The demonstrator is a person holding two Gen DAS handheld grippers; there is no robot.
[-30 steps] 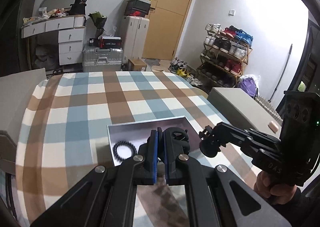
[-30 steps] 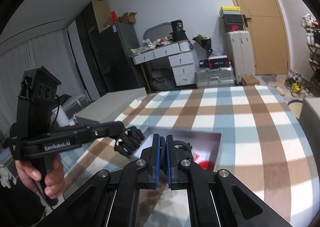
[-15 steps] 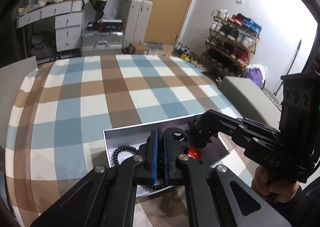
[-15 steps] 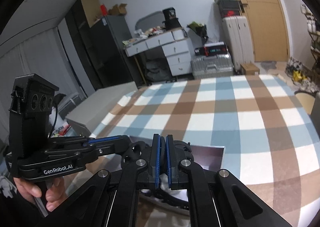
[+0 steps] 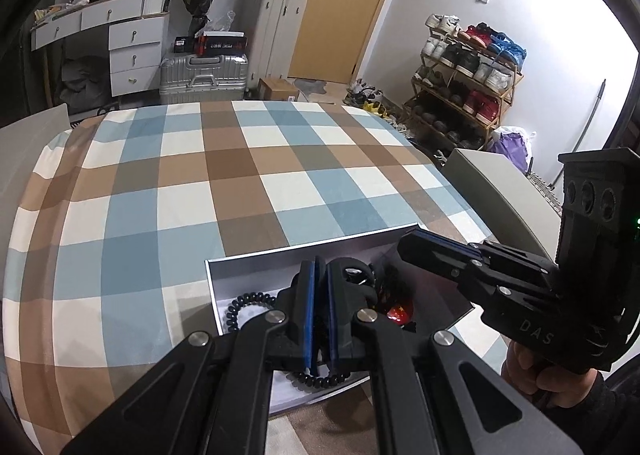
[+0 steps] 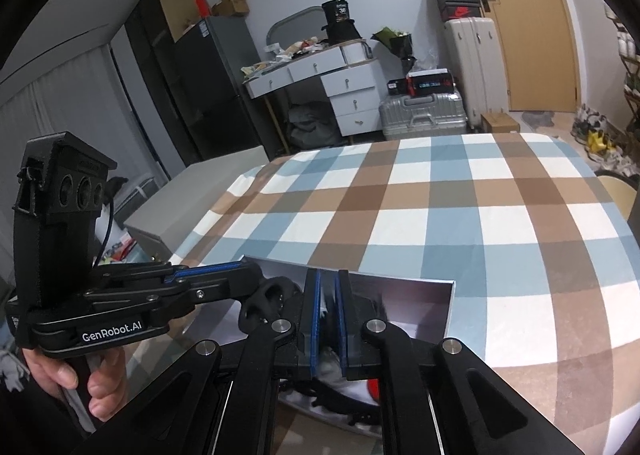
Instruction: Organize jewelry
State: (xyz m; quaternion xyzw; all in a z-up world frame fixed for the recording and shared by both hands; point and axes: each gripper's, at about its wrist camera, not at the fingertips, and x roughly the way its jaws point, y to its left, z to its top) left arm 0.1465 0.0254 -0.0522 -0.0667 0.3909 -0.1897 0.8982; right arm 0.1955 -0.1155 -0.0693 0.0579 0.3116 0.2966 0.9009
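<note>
Bracelet: black beads, seen lying in the tray on the checked bed.
Left gripper: narrowed to shut, nothing held.
Right gripper: a slit, nothing gripped.
Change: both grippers were lowered over the tray.
Meaning: pickup judged imminent.

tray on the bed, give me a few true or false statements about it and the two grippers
1. The tray lies on the checked bedspread. True.
2. A black bead bracelet lies in the tray. True.
3. The tray holds nothing red. False: a small red piece lies inside.
4. The left gripper gapes wide. False: its blue pads are nearly together.
5. The right gripper is above the tray. True.
</note>
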